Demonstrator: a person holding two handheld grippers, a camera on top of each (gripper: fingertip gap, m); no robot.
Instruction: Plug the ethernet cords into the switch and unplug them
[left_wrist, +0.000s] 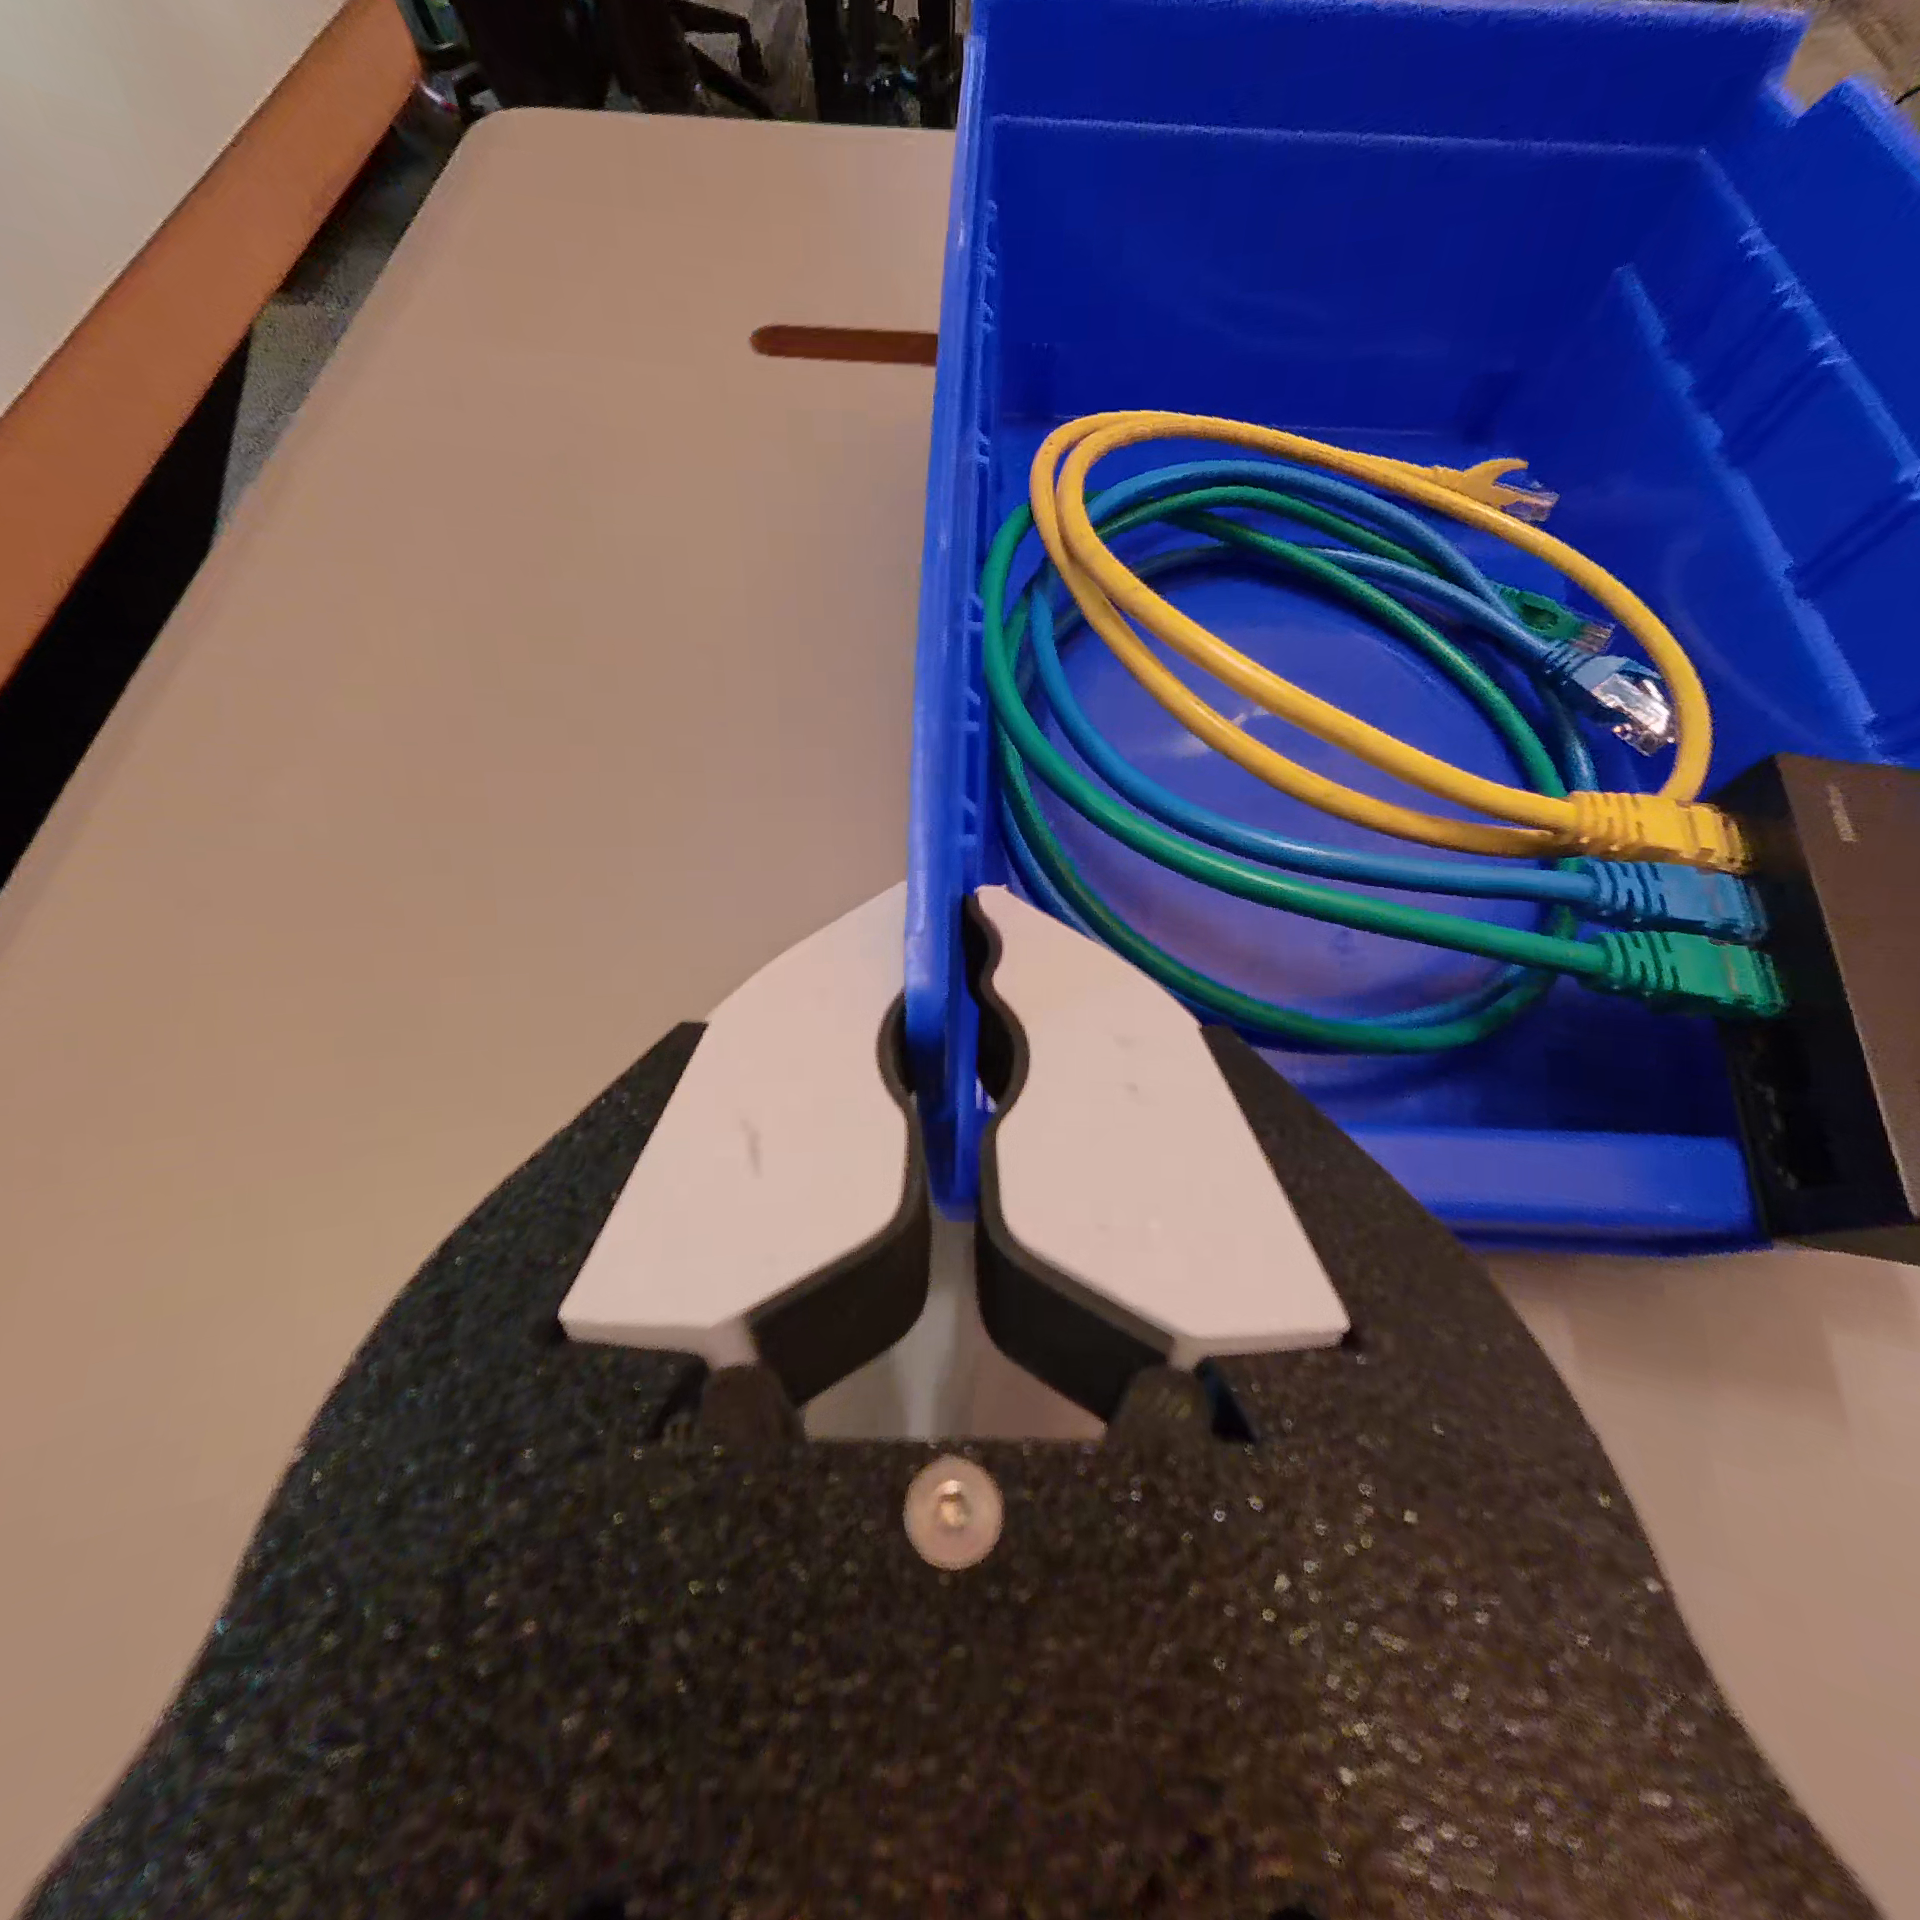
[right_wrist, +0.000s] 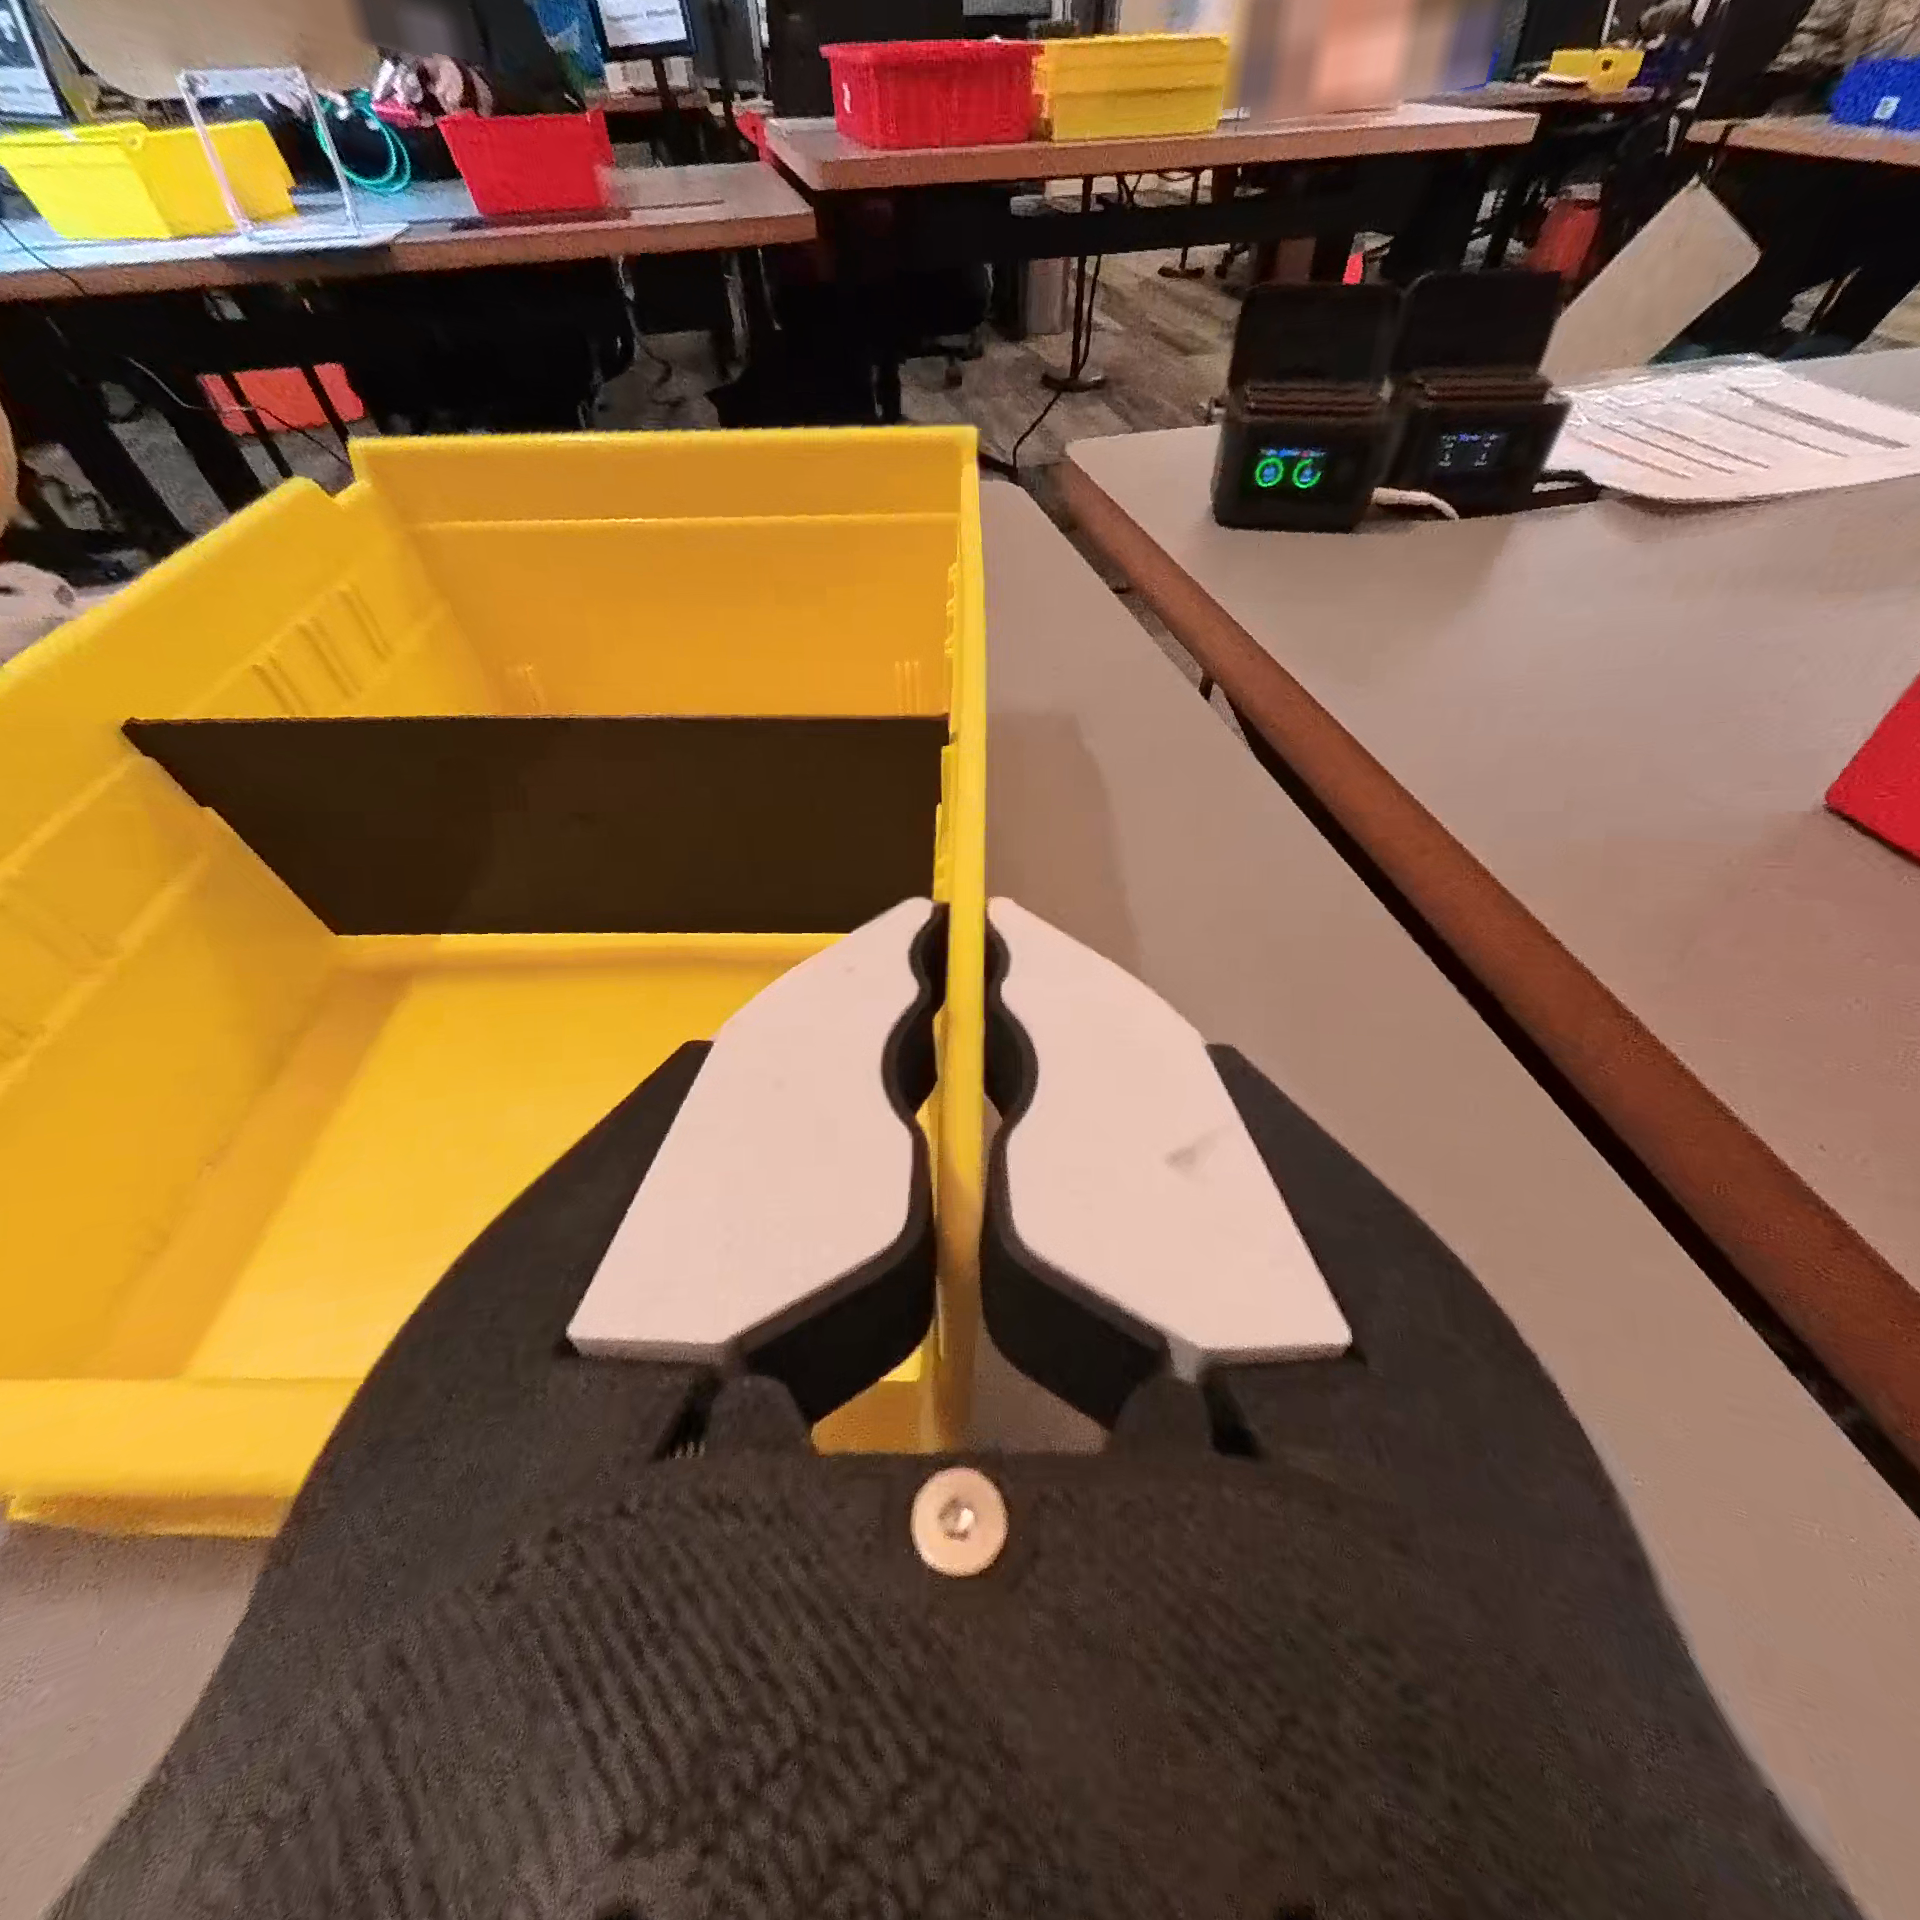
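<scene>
In the left wrist view a blue bin (left_wrist: 1351, 260) holds a black switch (left_wrist: 1839, 987) at its right side. A yellow cord (left_wrist: 1299, 727), a blue cord (left_wrist: 1299, 852) and a green cord (left_wrist: 1247, 899) are coiled in the bin, each with one end plugged into the switch and the other end loose. My left gripper (left_wrist: 940, 914) is shut on the bin's left wall. In the right wrist view my right gripper (right_wrist: 964, 920) is shut on the right wall of a yellow bin (right_wrist: 312, 1091) with a black divider (right_wrist: 571, 821).
Both bins stand on a beige table (left_wrist: 520, 831). A second table (right_wrist: 1558, 727) to the right carries two black devices with lit screens (right_wrist: 1299, 457), papers and a red object (right_wrist: 1881, 790). Far tables hold red and yellow bins (right_wrist: 935, 88). The left gripper's tips are roughly 80 centimeters from the right gripper's.
</scene>
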